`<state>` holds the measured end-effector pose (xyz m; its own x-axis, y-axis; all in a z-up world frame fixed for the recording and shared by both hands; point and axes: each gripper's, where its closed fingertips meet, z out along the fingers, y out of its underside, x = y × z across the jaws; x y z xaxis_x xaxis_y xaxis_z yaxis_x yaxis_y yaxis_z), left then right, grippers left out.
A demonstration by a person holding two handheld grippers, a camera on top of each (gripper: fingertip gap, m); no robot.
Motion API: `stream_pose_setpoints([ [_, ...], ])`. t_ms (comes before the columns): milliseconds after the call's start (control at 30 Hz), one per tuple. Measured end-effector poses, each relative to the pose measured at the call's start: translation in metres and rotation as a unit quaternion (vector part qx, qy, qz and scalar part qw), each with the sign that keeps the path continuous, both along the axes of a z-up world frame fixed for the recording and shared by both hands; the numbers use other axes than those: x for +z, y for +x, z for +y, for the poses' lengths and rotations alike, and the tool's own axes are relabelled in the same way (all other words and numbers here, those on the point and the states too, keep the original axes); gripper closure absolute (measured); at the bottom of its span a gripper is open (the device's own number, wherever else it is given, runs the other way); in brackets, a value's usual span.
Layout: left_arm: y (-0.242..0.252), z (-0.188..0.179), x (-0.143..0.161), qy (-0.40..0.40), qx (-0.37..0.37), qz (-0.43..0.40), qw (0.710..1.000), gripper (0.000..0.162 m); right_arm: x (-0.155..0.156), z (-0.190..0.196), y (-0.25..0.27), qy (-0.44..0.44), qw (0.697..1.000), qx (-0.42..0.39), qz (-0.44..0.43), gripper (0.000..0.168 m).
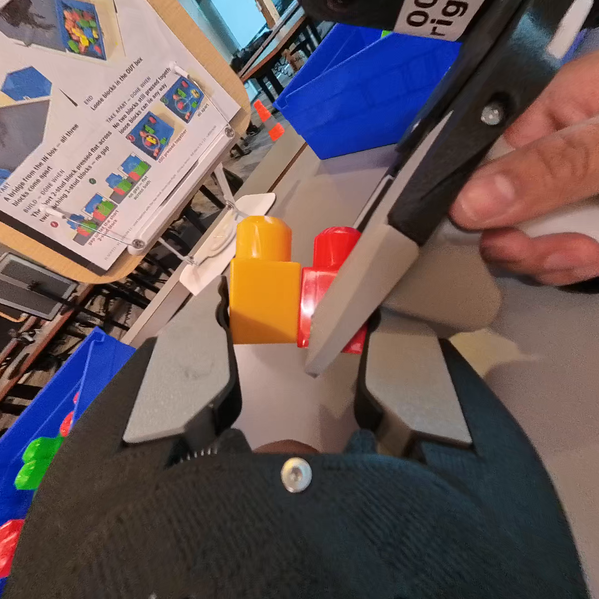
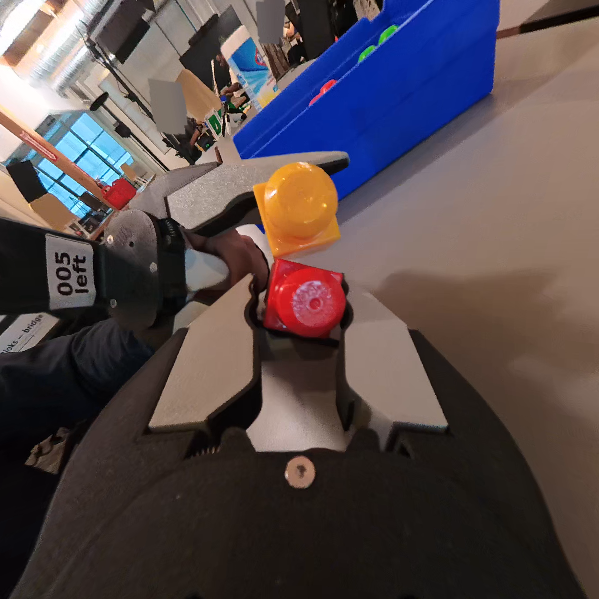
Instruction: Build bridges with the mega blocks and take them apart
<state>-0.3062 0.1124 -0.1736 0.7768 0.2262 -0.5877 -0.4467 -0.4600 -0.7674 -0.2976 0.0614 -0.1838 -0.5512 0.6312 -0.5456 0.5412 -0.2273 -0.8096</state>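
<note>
A yellow one-stud block [image 1: 264, 301] and a red one-stud block [image 1: 316, 288] stand side by side, studs up, on the grey table [image 1: 534, 372]. My left gripper [image 1: 296, 314] spans the pair, one finger against the yellow block's outer side and the other against the red block's. My right gripper [image 2: 301, 298] comes down from above and is shut on the red block [image 2: 304, 298]; the yellow block [image 2: 301, 207] lies just beyond it. One right gripper finger [image 1: 350, 298] crosses the red block. One left gripper finger [image 2: 227, 191] lies behind the yellow block.
A blue bin [image 1: 356, 97] stands behind the blocks. Another blue bin [image 1: 64, 405], at lower left, holds green and red blocks; it also shows in the right wrist view [image 2: 389, 107]. An instruction sheet on a stand [image 1: 113, 129] is at upper left. A hand [image 1: 534, 194] holds the right gripper. There is about 4 cm between the tips of the two grippers.
</note>
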Motion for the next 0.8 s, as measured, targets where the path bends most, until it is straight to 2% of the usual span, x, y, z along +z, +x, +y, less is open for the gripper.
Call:
stream_pose_setpoints([
  [67,-0.002,0.0,0.003,0.003,0.015,0.014,1.0,0.077,0.005,0.004,-0.003,-0.013,1.0,-0.021,0.011,0.117],
  [133,-0.001,0.0,0.009,0.02,0.02,0.002,1.0,0.077,0.014,0.01,-0.004,-0.049,0.998,-0.039,0.025,0.127],
  [267,0.004,0.0,0.022,0.048,0.017,0.021,0.998,0.077,0.029,0.006,0.001,-0.114,0.993,-0.006,0.032,0.126],
  [400,0.005,0.001,0.019,0.041,0.01,0.023,0.999,0.077,0.026,0.004,0.0,-0.121,0.992,0.002,0.027,0.122],
  [533,0.007,0.002,0.019,0.055,-0.002,-0.009,0.998,0.077,0.033,0.007,0.001,-0.131,0.99,0.001,0.043,0.13],
  [800,0.009,0.004,0.011,0.032,-0.014,0.013,0.999,0.077,0.023,0.008,0.0,-0.113,0.993,0.004,0.021,0.132],
])
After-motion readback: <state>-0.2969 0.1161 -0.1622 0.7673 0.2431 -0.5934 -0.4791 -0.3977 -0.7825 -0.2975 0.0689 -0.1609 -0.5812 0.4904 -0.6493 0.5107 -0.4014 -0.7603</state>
